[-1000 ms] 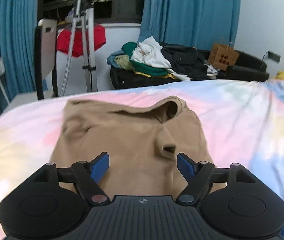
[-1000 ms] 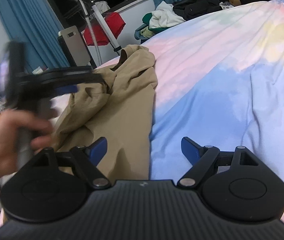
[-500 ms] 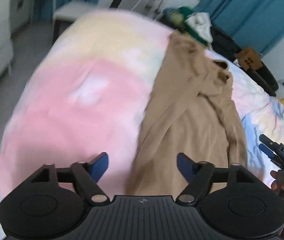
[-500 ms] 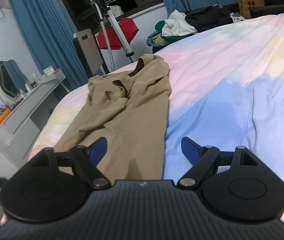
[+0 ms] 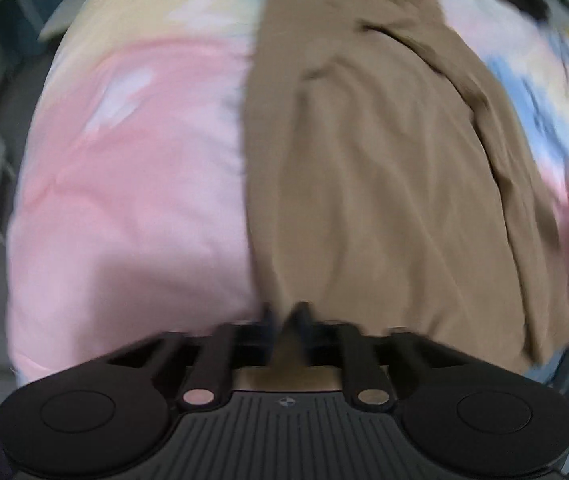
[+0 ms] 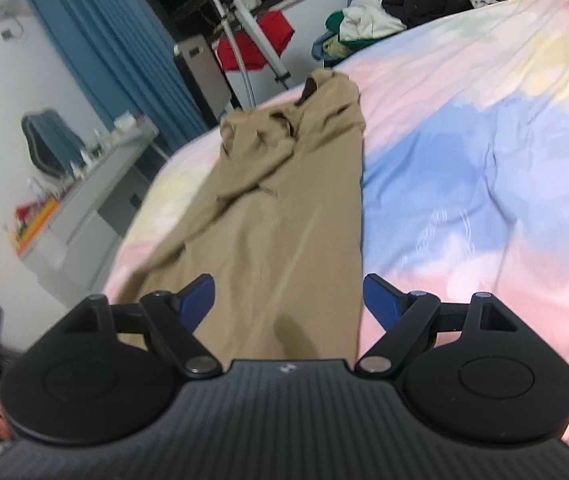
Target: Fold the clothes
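A tan garment [image 5: 384, 168] lies stretched out lengthwise on the pastel tie-dye bedspread [image 5: 132, 184]. In the blurred left wrist view my left gripper [image 5: 284, 314] is shut on the near left corner of the garment's hem. In the right wrist view the same garment [image 6: 284, 216] runs away from me, with its crumpled far end near the bed's far edge. My right gripper [image 6: 288, 300] is open, its blue pads on either side of the near right part of the hem, just above the cloth.
The bedspread [image 6: 484, 168] spreads wide to the right of the garment. A pile of clothes [image 6: 368, 20], a stand with a red cloth [image 6: 256, 40] and a grey desk [image 6: 96, 184] lie beyond the bed's far and left edges.
My left gripper has come down to the near hem and shut on its corner. My right gripper has moved in over the near hem, still open.
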Demonstrator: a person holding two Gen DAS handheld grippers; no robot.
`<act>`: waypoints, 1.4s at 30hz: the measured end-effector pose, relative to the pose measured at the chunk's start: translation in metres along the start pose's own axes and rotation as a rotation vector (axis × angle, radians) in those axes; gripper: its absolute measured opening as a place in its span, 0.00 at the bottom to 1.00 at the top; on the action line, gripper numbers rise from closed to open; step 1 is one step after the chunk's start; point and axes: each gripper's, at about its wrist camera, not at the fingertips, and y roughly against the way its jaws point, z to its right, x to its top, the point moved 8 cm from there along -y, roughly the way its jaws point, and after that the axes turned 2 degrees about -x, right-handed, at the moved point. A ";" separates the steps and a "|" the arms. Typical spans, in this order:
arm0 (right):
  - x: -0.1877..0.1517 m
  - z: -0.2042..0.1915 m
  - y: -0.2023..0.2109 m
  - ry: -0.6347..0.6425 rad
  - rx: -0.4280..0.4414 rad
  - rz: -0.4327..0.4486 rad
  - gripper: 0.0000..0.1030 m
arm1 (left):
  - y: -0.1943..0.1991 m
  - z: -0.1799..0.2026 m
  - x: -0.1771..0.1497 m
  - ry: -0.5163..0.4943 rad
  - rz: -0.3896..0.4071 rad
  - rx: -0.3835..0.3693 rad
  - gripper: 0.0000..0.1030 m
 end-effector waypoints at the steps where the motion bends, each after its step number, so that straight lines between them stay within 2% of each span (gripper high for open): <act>1: -0.002 0.000 -0.002 0.008 -0.004 -0.008 0.80 | 0.008 0.009 0.000 -0.052 0.002 0.042 0.02; 2: -0.003 0.000 -0.004 0.009 -0.004 -0.015 0.80 | 0.018 0.019 0.000 -0.112 0.015 0.079 0.02; 7: -0.002 0.002 -0.007 -0.026 0.038 -0.020 0.80 | 0.066 0.086 0.000 -0.262 0.086 0.131 0.01; 11: -0.001 -0.002 -0.013 -0.058 0.093 -0.027 0.80 | 0.077 0.131 -0.006 -0.336 0.142 0.115 0.01; 15: 0.007 -0.012 -0.038 -0.179 0.210 -0.086 0.81 | 0.063 0.132 -0.015 -0.351 0.140 0.135 0.01; 16: 0.012 -0.016 -0.049 -0.201 0.231 -0.107 0.81 | 0.056 0.132 -0.017 -0.349 0.137 0.146 0.01; 19: 0.026 -0.034 -0.087 -0.249 0.291 -0.154 0.72 | 0.039 0.128 -0.019 -0.307 0.125 0.148 0.01; 20: 0.028 -0.040 -0.103 -0.272 0.314 -0.174 0.65 | 0.038 0.123 -0.019 -0.280 0.128 0.143 0.01; 22: 0.030 -0.049 -0.137 -0.301 0.331 -0.199 0.63 | 0.036 0.115 -0.019 -0.225 0.144 0.128 0.01; 27: 0.040 -0.065 -0.214 -0.266 0.306 -0.158 0.63 | 0.051 0.098 -0.023 -0.102 0.202 0.053 0.01; 31: 0.051 -0.082 -0.246 -0.203 0.324 -0.140 0.62 | 0.061 0.093 -0.025 -0.040 0.218 0.008 0.01; 32: 0.052 -0.085 -0.251 -0.187 0.321 -0.140 0.55 | 0.063 0.093 -0.026 -0.030 0.220 -0.002 0.01; 34: 0.053 -0.089 -0.260 -0.169 0.316 -0.144 0.35 | 0.070 0.092 -0.025 -0.010 0.221 -0.013 0.01; 35: 0.054 -0.091 -0.265 -0.160 0.313 -0.146 0.18 | 0.072 0.093 -0.024 -0.007 0.222 -0.021 0.01; 36: 0.053 -0.093 -0.267 -0.154 0.326 -0.156 0.09 | 0.073 0.093 -0.023 -0.004 0.223 -0.028 0.01; 38: 0.056 -0.098 -0.263 -0.121 0.347 -0.147 0.07 | 0.076 0.101 -0.023 -0.017 0.223 -0.045 0.01; 42: 0.079 -0.100 -0.245 -0.079 0.335 -0.089 0.07 | 0.071 0.123 -0.020 -0.063 0.225 -0.099 0.00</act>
